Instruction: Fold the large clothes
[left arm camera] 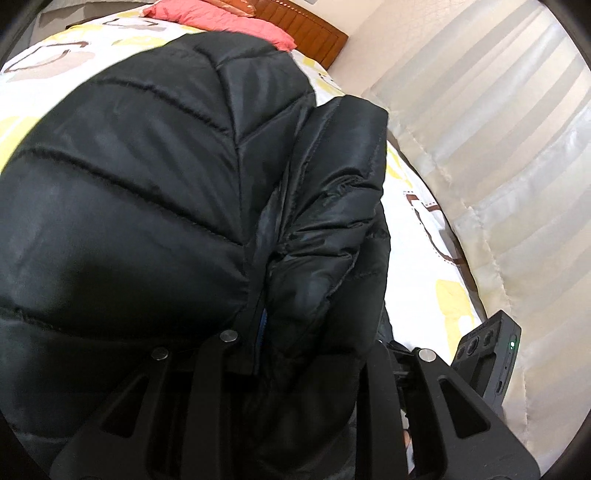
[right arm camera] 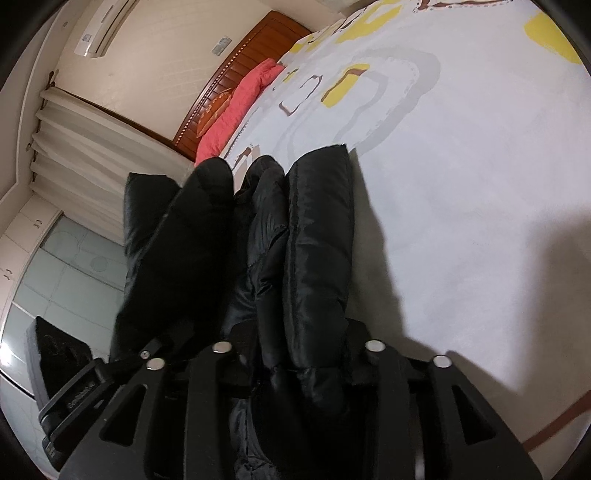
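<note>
No brand or label can be read anywhere: the small print on the wall-mounted air conditioner (right arm camera: 105, 27), the plate on the wall beside it, and the raised lettering on the black device body at the lower left of the right wrist view are all too small or blurred to make out. The black quilted puffer jacket (left arm camera: 155, 192) lies on the bed's patterned sheet (left arm camera: 424, 236), white with yellow and brown shapes, and fills most of the left wrist view. Beyond the jacket, toward the wooden headboard (left arm camera: 310, 27), sits a coral-red pillow (left arm camera: 229, 16); pale striped curtains (left arm camera: 517, 155) hang past the bed's edge on the jacket's other side. The left gripper (left arm camera: 306, 354) has its jaws drawn close on a bunched fold of the jacket, a blue strip showing in the seam just beside the fabric. The right gripper (right arm camera: 295, 350) has thick folds of the same jacket between its fingers; its jaws stand partly apart, and whether the pads press the cloth I cannot tell. The jacket's bulk hides both sets of fingertips and blocks the sheet directly ahead of each tool.
</note>
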{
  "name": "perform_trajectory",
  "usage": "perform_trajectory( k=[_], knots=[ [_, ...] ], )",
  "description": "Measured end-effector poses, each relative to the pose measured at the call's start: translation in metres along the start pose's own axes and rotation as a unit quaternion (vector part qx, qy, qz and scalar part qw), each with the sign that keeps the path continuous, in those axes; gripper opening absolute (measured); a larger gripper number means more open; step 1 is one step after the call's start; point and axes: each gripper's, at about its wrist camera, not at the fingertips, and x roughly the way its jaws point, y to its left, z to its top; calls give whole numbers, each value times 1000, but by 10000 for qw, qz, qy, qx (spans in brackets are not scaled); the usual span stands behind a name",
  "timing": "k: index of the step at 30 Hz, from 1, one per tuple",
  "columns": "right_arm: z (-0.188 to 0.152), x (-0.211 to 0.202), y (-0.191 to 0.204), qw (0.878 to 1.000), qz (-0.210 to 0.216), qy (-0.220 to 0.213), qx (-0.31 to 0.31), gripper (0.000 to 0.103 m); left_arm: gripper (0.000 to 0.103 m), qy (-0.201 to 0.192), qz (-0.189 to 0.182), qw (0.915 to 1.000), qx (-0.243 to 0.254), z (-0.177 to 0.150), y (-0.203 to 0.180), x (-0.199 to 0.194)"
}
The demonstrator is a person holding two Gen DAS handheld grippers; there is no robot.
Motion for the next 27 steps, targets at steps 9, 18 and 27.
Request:
perform_trajectory(
  k=[9, 18, 27],
  knots=[
    [4, -42, 21, 9983, -293, -483, -123, 57, 69, -278, -267, 9988, 292, -11, -34, -53],
    [3, -45, 57, 9986, 148, -430, -278, 66, 82, -1200, -319, 9918, 309, 3, -12, -140],
    [1, 19, 77, 9988, 124, 292, -365, 68, 82, -998, 260, 9898, -985, 15, 107, -128]
  ],
)
